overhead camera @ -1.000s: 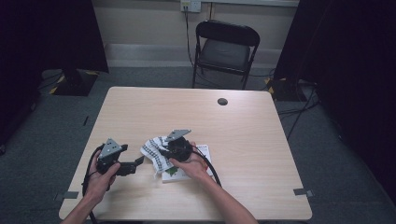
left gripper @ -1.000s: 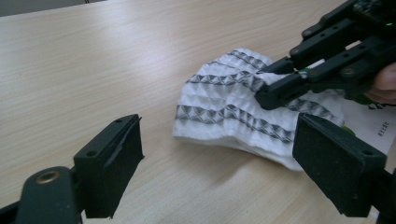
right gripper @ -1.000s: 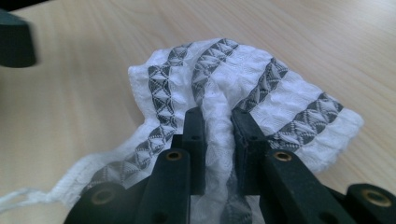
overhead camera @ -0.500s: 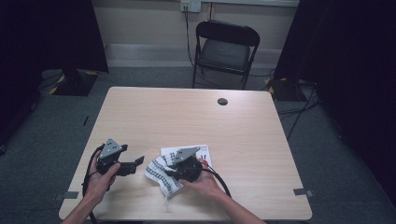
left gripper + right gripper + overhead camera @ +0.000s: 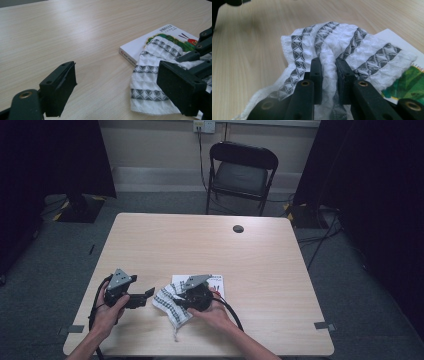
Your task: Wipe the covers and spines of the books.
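Cloth: a white cloth (image 5: 170, 304) with bands of grey triangles lay bunched near the table's (image 5: 210, 245) front edge, left of centre, one end draped over the book and a thread trailing toward the front edge.
Book: a white picture book (image 5: 217, 281) with a green caterpillar on its cover lay flat, just behind and right of the cloth, partly under it.
Right gripper: the right gripper (image 5: 329, 75) pinched a raised fold of the cloth (image 5: 332, 47), jaws pressed close with the fabric squeezed between them; in the high view it (image 5: 192, 292) sat over the cloth's right end.
Left gripper: the left gripper (image 5: 117, 82) had its jaws spread wide with nothing between them, low over the table, just left of the cloth (image 5: 160, 75); in the high view it (image 5: 140, 296) sat near the front-left corner.
Hole: a dark round hole (image 5: 238, 228) lay near the table's far edge.
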The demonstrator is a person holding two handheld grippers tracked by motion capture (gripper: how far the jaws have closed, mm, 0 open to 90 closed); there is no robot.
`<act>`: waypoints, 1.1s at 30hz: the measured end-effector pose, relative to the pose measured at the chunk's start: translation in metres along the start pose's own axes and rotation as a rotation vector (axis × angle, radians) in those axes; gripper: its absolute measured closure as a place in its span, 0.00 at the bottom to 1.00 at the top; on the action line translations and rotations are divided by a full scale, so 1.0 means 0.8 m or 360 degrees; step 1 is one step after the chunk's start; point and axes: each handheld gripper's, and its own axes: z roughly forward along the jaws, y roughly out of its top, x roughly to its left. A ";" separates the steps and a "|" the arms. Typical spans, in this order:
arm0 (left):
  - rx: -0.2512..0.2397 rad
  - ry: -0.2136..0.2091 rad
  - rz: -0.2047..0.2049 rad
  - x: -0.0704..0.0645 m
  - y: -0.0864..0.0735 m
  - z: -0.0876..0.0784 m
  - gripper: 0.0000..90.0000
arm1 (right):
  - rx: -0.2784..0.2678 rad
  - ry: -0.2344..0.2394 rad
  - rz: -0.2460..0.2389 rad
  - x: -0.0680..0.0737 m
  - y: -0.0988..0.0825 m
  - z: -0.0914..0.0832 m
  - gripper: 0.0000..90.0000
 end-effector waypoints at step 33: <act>0.0062 -0.0012 0.0023 -0.004 -0.001 0.005 0.17 | 0.0055 -0.0450 0.0245 -0.089 -0.058 -0.098 0.87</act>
